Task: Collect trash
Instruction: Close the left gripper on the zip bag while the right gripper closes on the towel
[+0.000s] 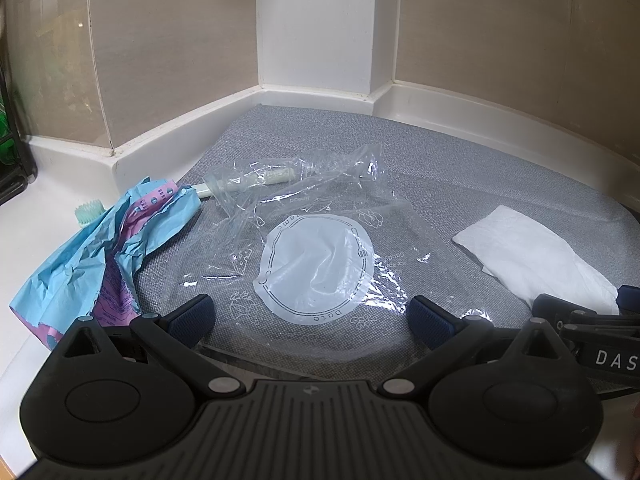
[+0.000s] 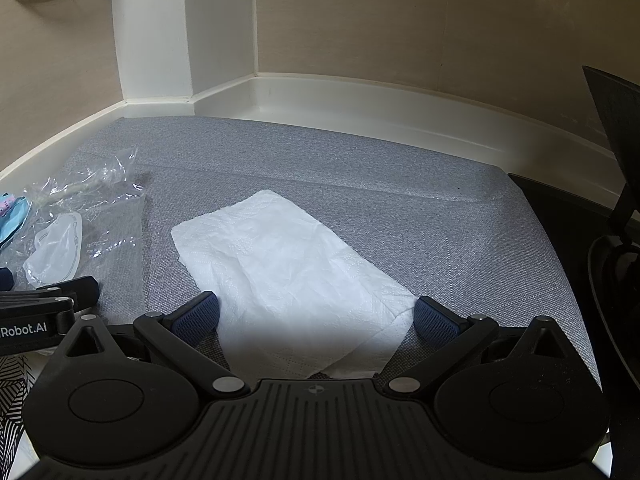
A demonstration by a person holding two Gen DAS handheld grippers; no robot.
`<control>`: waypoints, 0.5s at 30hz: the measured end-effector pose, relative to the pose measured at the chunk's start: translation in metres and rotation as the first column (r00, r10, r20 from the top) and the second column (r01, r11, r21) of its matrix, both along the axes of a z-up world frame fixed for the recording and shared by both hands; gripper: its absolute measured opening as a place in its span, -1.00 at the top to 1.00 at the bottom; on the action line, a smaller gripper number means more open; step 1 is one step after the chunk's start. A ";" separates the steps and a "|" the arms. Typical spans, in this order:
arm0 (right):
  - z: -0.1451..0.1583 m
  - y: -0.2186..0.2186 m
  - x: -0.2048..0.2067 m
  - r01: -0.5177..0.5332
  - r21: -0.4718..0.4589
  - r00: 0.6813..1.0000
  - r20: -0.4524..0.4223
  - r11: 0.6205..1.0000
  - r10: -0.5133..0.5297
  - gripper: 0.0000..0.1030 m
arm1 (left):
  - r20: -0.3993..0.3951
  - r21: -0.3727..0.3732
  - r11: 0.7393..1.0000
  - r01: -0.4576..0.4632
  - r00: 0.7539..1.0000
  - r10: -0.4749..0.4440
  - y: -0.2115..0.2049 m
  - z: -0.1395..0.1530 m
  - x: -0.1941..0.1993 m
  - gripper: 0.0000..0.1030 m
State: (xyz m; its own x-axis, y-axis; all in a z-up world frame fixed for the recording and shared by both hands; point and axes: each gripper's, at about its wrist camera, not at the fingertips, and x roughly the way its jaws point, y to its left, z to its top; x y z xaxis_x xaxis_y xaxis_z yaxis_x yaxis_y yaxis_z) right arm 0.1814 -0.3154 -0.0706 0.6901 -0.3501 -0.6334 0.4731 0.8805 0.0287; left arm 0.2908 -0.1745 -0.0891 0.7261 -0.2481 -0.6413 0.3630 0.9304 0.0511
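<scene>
A clear plastic bag with a white round label point(image 1: 316, 268) lies flat on a grey mat point(image 1: 460, 168). A second crumpled clear wrapper point(image 1: 280, 178) lies behind it. A torn blue and pink paper wrapper point(image 1: 108, 252) lies at the mat's left edge. A white paper napkin point(image 2: 288, 276) lies on the mat to the right; it also shows in the left wrist view point(image 1: 532, 256). My left gripper point(image 1: 312, 316) is open, its fingers over the near edge of the clear bag. My right gripper point(image 2: 316, 316) is open, its fingers on either side of the napkin's near end.
A white raised rim point(image 1: 168, 140) and beige tiled walls bound the mat at the back. A mint toothbrush head point(image 1: 90, 214) pokes out behind the blue wrapper. A dark rack with green items point(image 1: 8, 136) stands far left. A black object point(image 2: 616, 248) stands at the right edge.
</scene>
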 end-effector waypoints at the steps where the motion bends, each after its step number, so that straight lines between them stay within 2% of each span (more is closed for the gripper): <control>1: 0.000 0.000 0.000 -0.002 0.001 1.000 0.001 1.000 0.002 -1.00 | 0.002 0.000 1.000 0.000 1.000 0.000 -0.001 0.001 -0.001 -0.93; 2: 0.000 0.000 -0.001 -0.004 0.001 1.000 0.001 1.000 0.004 -1.00 | 0.005 -0.003 1.000 0.008 1.000 -0.008 -0.001 0.002 -0.004 -0.87; 3: 0.001 0.000 -0.001 -0.006 0.002 1.000 0.002 1.000 0.006 -1.00 | 0.011 -0.003 1.000 0.018 1.000 -0.018 -0.002 0.003 -0.006 -0.67; 4: 0.001 0.001 -0.002 -0.010 0.001 1.000 0.002 1.000 0.010 -0.98 | 0.022 0.002 1.000 0.020 1.000 -0.020 -0.003 0.006 -0.008 -0.28; 5: 0.001 0.002 -0.002 -0.019 -0.001 1.000 0.006 1.000 0.019 -0.88 | 0.020 0.009 1.000 0.027 0.999 -0.027 -0.004 0.009 -0.009 -0.06; 7: 0.004 0.007 -0.005 -0.061 -0.018 0.998 0.030 0.998 0.061 -0.42 | -0.015 0.001 0.999 0.041 0.999 -0.041 -0.005 0.013 -0.007 1.00; 8: 0.006 0.011 -0.006 -0.085 -0.031 0.995 0.042 0.996 0.086 0.01 | -0.042 -0.020 0.999 0.043 0.998 -0.044 -0.002 0.016 -0.004 1.00; 9: 0.007 0.013 -0.007 -0.099 -0.041 0.994 0.046 0.994 0.101 0.33 | -0.046 -0.031 0.999 0.037 0.998 -0.038 -0.001 0.019 -0.004 1.00; 10: 0.008 0.014 -0.008 -0.112 -0.041 0.992 0.052 0.993 0.114 0.48 | -0.031 -0.034 0.999 0.029 0.999 -0.030 0.002 0.022 -0.007 1.00; 11: 0.008 0.013 -0.009 -0.108 -0.035 0.992 0.058 0.993 0.110 0.79 | -0.012 -0.033 0.999 0.026 1.000 -0.026 0.003 0.026 -0.010 1.00; 15: 0.009 -0.002 -0.015 -0.075 0.048 0.991 0.112 0.996 0.070 0.87 | 0.015 -0.059 0.998 0.027 1.000 -0.026 0.013 0.038 -0.021 1.00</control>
